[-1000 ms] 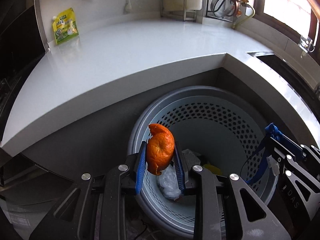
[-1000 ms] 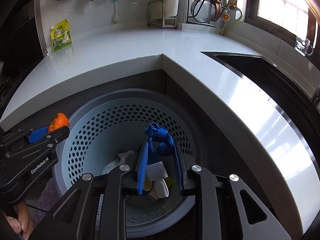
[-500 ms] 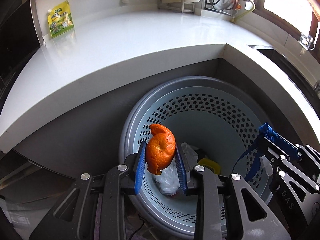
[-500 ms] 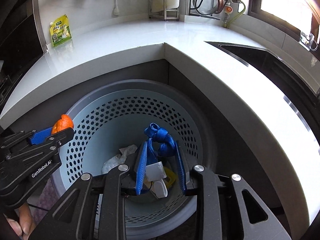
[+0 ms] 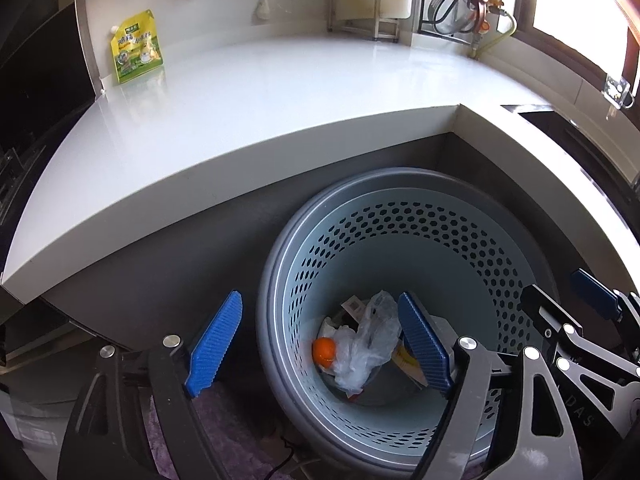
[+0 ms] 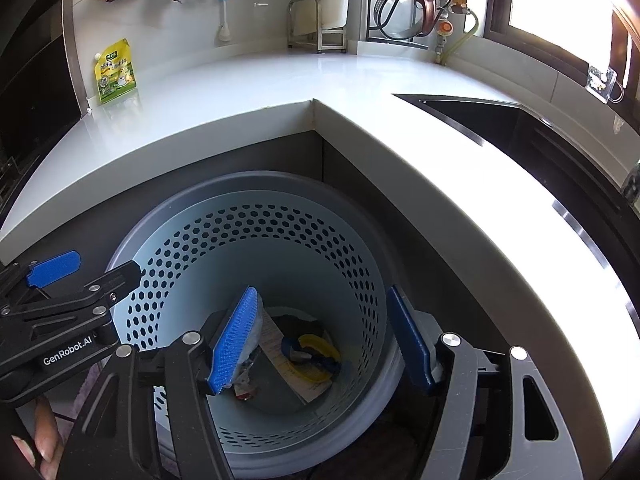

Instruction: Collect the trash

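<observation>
A pale blue perforated trash bin [image 5: 400, 216] stands on the floor under the counter corner; it also shows in the right wrist view [image 6: 256, 200]. Orange peel [image 5: 325, 351] lies at its bottom beside a clear plastic bag [image 5: 362, 354]. A blue strap [image 6: 294, 350] lies at the bottom on a yellow piece [image 6: 316, 346] and paper. My left gripper [image 5: 320, 344] is open and empty above the bin's left rim. My right gripper [image 6: 324, 340] is open and empty over the bin.
A white L-shaped counter [image 5: 248, 92] wraps behind the bin. A yellow-green pouch [image 5: 136, 46] leans on the back wall at the left. A dark sink [image 6: 500, 120] is set in the counter at the right. A metal rack with a kettle [image 6: 412, 4] stands at the back.
Both grippers have opened. The orange peel dropped from the left gripper and the blue strap from the right, both into the bin.
</observation>
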